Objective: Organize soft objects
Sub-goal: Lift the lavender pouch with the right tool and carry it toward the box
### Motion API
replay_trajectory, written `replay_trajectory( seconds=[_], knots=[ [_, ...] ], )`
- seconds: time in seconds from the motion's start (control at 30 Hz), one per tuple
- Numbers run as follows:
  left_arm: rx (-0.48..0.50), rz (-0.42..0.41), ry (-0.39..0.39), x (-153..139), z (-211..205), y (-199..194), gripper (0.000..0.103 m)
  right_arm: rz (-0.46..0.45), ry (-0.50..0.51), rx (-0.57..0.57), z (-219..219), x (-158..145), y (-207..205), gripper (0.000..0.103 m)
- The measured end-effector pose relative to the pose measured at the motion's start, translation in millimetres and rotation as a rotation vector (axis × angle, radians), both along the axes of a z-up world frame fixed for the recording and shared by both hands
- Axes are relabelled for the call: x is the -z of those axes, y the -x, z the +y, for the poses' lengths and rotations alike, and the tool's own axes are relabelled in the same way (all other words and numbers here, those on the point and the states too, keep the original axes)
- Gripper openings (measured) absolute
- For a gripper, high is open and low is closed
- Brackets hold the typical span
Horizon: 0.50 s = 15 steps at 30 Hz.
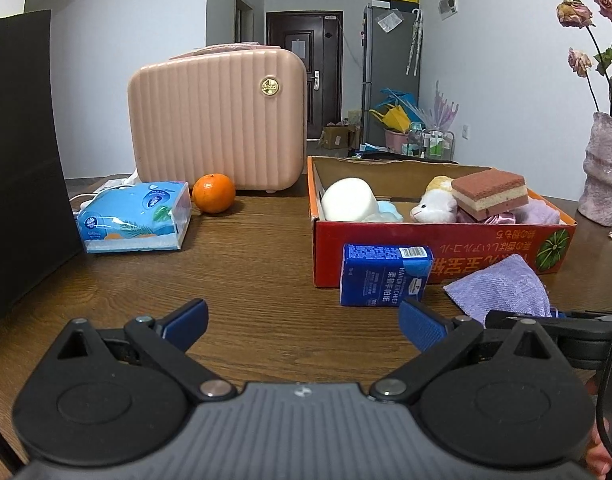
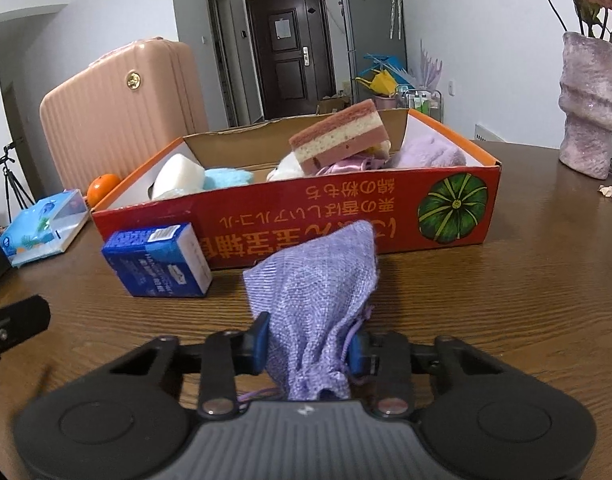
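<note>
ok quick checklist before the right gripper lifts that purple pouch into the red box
1. Grip: right gripper shut on the purple pouch, pads pinching its drawstring end: ok.
2. Pouch lies clear of the blue tissue pack: ok.
3. Space in the red box: gap between the white block and layered sponge: ok.
4. Left gripper open, holding nothing: ok.
5. Grip firm enough for the lift: cannot tell.

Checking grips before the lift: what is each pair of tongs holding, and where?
Right tongs pinch the purple pouch near its drawstring end. Left tongs hold nothing.
</note>
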<state>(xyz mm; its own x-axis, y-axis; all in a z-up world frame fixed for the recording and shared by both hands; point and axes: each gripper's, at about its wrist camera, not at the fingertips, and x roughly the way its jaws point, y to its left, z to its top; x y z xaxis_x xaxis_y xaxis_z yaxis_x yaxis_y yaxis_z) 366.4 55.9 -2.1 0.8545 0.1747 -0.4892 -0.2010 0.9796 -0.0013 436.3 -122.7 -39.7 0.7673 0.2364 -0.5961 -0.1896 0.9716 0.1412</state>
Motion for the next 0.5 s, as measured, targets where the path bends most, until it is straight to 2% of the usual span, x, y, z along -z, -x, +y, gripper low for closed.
replay_trajectory(
  seconds=[0.2, 0.5],
  knots=[
    [0.001, -0.001, 0.003, 0, 0, 0, 0.103, -0.023, -0.035, 0.028, -9, -5, 4, 0.024],
    [0.000, 0.001, 0.006, 0, 0, 0, 0.103, -0.087, -0.089, 0.085, -30, -14, 10, 0.022]
  ],
)
